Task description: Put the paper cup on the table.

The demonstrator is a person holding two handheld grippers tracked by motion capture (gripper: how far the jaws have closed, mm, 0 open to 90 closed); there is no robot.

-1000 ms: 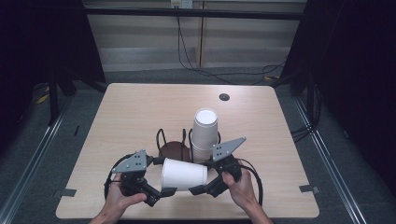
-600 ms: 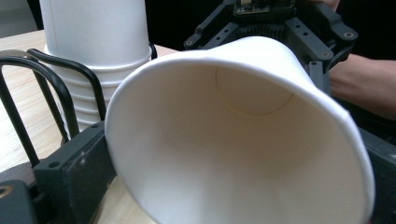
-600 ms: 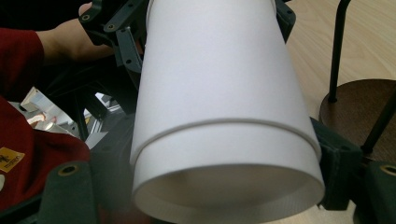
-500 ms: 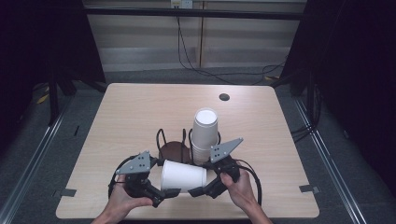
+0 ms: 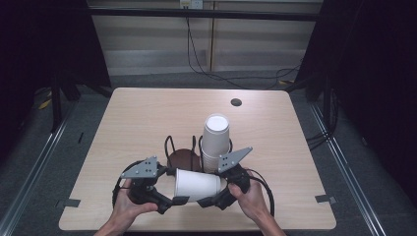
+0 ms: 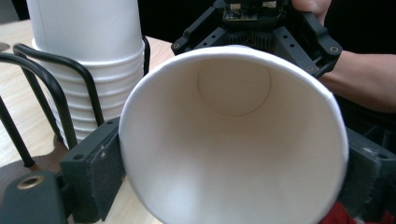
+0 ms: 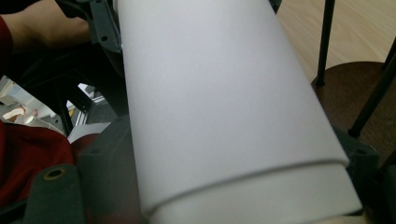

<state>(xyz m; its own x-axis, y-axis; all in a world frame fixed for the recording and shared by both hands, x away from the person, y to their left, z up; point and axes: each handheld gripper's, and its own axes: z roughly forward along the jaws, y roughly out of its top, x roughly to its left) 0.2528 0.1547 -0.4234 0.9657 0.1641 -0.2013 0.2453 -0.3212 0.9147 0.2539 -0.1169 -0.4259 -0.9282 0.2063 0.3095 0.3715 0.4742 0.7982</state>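
A white paper cup lies on its side in the air above the table's front edge, held between both grippers. Its open mouth faces my left gripper, whose jaws press on the rim from both sides; in the left gripper view I look straight into the cup. My right gripper is shut on the base end, and the cup's outer wall runs away from that camera. Just behind stands a tall stack of white cups in a black wire holder with a brown base.
The light wooden table has a small round black hole near its far edge. The holder's upright wires stand close to the left of the held cup. The brown base lies beside the right gripper.
My left gripper has moved right, up to the cup's mouth, and its jaws now sit around the rim. The right gripper and cup have barely shifted.
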